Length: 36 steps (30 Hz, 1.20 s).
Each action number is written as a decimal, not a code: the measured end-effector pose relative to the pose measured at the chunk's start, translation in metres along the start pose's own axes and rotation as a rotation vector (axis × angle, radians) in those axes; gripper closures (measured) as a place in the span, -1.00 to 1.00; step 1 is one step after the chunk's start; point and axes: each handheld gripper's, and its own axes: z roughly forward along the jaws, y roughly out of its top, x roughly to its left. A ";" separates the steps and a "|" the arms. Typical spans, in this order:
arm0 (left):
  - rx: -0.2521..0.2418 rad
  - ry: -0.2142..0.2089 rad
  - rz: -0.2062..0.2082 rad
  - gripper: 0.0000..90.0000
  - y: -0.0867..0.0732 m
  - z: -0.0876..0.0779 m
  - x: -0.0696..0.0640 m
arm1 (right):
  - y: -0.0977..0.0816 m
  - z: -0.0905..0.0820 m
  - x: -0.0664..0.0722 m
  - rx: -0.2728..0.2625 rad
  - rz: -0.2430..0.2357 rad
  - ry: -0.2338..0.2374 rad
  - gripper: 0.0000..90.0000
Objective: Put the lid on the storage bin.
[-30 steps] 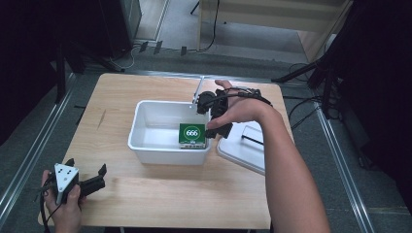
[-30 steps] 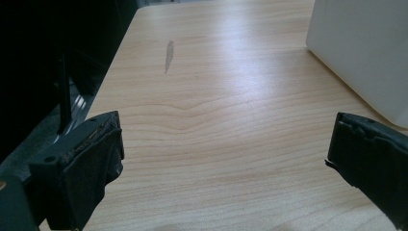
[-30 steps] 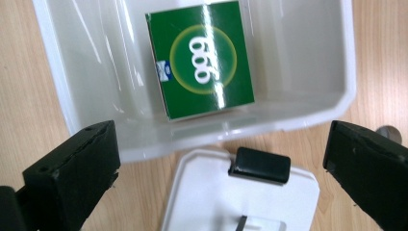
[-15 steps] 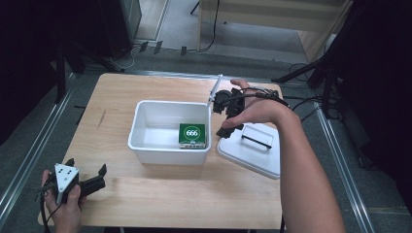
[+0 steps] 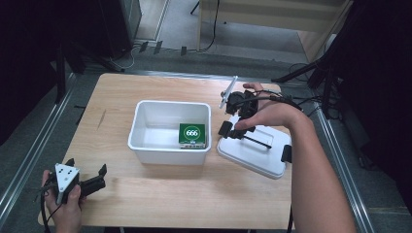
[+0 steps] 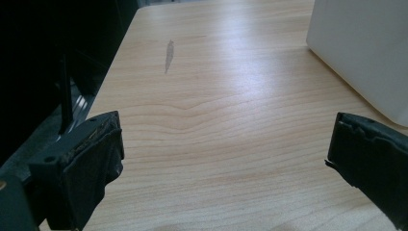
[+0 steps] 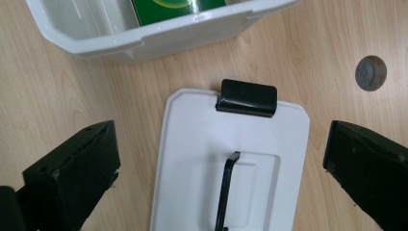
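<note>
Forearms enter from the near edge of the table (image 5: 160,204). At the near left corner the left gripper (image 5: 94,180) is held low over bare wood, its jaws spread wide with nothing between them; in the left gripper view the white wall of the bin (image 6: 370,53) is seen well off to one side. Farther in, at mid-table, the bin (image 5: 170,148) stands open with a green box (image 5: 193,134) lying flat against its right wall. Just beside it on the right lies the white lid (image 5: 257,155), flat on the table, its black handle (image 7: 225,187) up and a black clip (image 7: 247,97) at the end toward the bin. The right gripper (image 5: 232,130) is held above that lid, jaws wide apart and empty.

Closing the bin is judged to be the work in hand. Trouble is likeliest at the grasp: the handle is thin and recessed, so a slightly offset closure could slip off it. If the lid is lifted off-centre, it could tilt and catch the bin's rim.
</note>
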 end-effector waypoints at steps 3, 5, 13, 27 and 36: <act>0.000 0.000 0.000 -1.00 0.000 0.000 0.000 | -0.004 0.000 0.000 0.004 0.011 0.000 -1.00; 0.000 0.000 0.000 -1.00 0.000 0.000 0.000 | -0.008 0.001 -0.001 0.003 0.010 -0.001 -1.00; -0.001 0.004 -0.001 -1.00 0.000 0.000 -0.001 | -0.021 0.006 -0.003 0.015 0.028 -0.004 -1.00; 0.001 0.006 0.003 -1.00 0.000 0.000 -0.001 | -0.048 0.015 -0.008 0.021 0.067 -0.020 -0.89; -0.001 0.006 -0.001 -1.00 0.000 0.000 0.000 | -0.061 0.026 -0.011 0.025 0.084 -0.025 -0.71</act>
